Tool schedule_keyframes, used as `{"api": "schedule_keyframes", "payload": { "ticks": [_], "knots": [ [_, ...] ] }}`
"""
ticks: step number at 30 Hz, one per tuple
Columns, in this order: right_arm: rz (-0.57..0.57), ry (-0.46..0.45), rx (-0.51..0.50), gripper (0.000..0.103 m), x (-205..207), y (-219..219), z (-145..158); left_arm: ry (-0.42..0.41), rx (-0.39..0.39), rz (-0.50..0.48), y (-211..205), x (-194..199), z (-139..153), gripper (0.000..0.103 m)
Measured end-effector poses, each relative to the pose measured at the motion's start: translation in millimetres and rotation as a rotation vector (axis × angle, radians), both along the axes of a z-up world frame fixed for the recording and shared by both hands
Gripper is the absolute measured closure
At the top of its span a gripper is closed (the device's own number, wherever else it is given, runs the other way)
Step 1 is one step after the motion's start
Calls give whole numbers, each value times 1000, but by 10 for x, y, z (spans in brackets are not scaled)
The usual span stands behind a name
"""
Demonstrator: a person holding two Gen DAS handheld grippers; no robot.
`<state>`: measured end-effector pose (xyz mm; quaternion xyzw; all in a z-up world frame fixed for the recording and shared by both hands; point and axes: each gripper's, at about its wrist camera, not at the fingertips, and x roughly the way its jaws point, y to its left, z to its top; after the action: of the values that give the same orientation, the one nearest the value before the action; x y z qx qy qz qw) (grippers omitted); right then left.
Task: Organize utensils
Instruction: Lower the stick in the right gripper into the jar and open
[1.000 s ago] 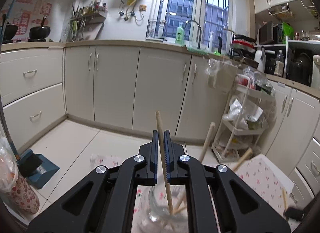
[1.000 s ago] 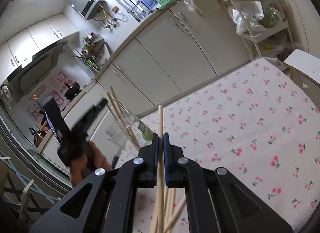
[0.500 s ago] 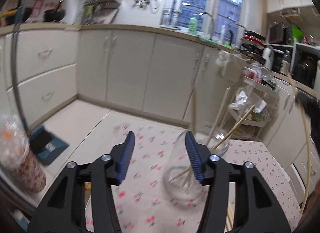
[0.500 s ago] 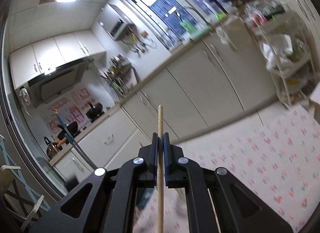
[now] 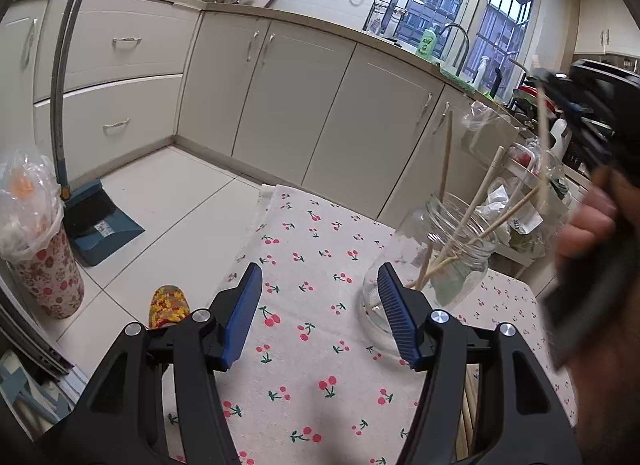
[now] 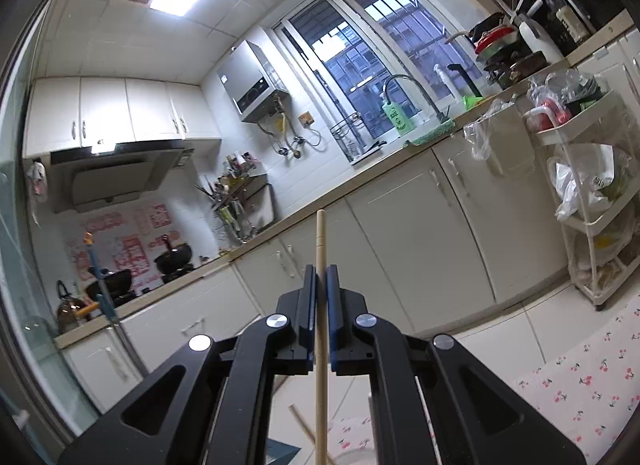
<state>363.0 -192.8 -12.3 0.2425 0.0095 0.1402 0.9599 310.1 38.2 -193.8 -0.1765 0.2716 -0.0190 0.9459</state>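
Note:
A clear glass jar (image 5: 436, 261) stands on the cherry-print tablecloth (image 5: 304, 305) with several wooden chopsticks (image 5: 476, 209) leaning in it. My left gripper (image 5: 320, 301) is open and empty, just left of and in front of the jar. My right gripper (image 6: 320, 293) is shut on a single wooden chopstick (image 6: 321, 249) held upright; in the left wrist view it appears blurred at the upper right (image 5: 576, 105), above the jar, with the chopstick (image 5: 542, 137) hanging down. More chopsticks (image 5: 468, 405) lie on the cloth by the left gripper's right finger.
Cream cabinets (image 5: 280, 105) run along the far wall. A wire trolley (image 6: 592, 201) with bags stands at the right. A broom and dustpan (image 5: 92, 217), a floral bin (image 5: 44, 265) and a slipper (image 5: 168, 305) are on the floor at the left.
My left gripper let go of its chopstick into the jar, opened and backed off. My right gripper lifted its chopstick off the table and tilted it upright over the jar.

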Motion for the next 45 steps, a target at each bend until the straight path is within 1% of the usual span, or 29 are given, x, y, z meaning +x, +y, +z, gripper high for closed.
{"api": "schedule_keyframes", "payload": {
  "ticks": [9, 18, 24, 27, 33, 36, 38, 40, 43, 45],
  "knots": [
    [-60, 58, -106, 97, 201, 266, -188, 4, -59, 17, 119, 12, -17, 46],
    [-83, 72, -181, 97, 228, 399, -276, 1, -67, 6, 106, 5, -21, 45],
    [-75, 83, -215, 97, 140, 441, -377, 2, -66, 10, 107, 1, -17, 45],
    [-69, 69, -243, 97, 18, 463, -385, 4, -63, 12, 118, 12, -25, 45],
    [-59, 44, -330, 97, -138, 528, -391, 9, -55, 16, 97, 19, -22, 45],
    [-57, 55, -338, 96, -164, 489, -374, 11, -50, 17, 84, 20, -21, 44],
    [-55, 57, -343, 90, -205, 467, -371, 13, -47, 17, 77, 24, -20, 44],
    [-49, 64, -350, 76, -262, 449, -378, 15, -46, 18, 69, 27, -22, 44],
    [-40, 74, -350, 76, -361, 385, -363, 17, -42, 19, 55, 32, -24, 44],
    [-42, 67, -339, 76, -510, 297, -312, 16, -40, 16, 50, 32, -17, 44]
  ]
}}
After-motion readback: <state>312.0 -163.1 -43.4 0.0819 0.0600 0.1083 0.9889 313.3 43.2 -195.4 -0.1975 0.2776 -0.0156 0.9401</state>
